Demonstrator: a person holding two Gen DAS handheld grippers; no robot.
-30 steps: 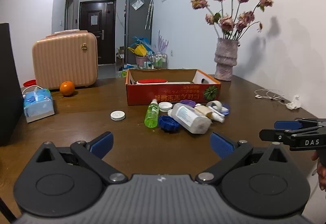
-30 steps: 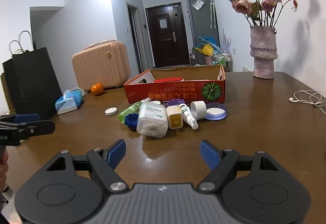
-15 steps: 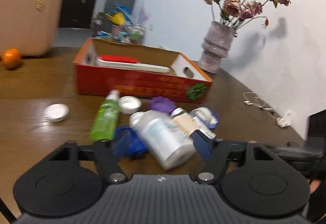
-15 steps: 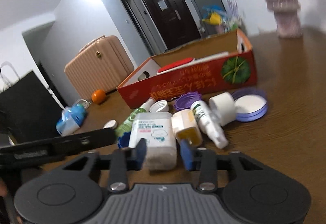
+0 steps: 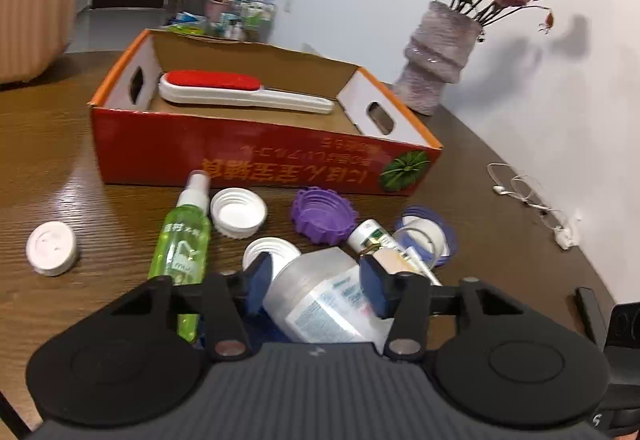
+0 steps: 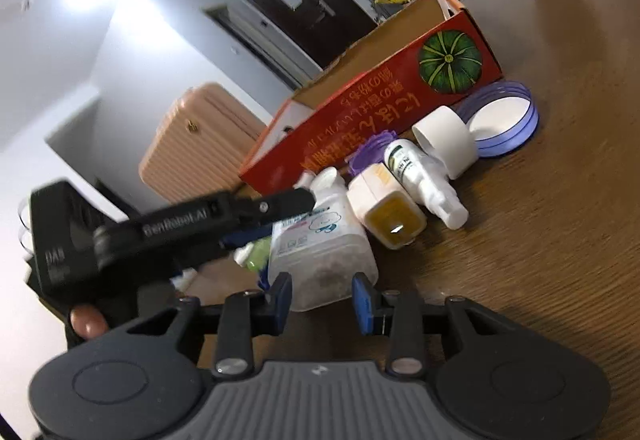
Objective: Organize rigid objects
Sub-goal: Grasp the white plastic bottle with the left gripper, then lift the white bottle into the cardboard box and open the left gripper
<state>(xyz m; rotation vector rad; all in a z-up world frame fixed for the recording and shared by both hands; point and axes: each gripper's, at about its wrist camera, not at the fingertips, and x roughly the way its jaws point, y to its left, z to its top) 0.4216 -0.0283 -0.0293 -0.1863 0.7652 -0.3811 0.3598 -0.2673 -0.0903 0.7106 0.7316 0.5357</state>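
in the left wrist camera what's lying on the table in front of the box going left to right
White cap → green spray bottle → white lid → purple lid → blue-rimmed lid → earphones.

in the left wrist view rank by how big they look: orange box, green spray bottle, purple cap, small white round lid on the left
1. orange box
2. green spray bottle, partly hidden by the left gripper
3. purple cap
4. small white round lid
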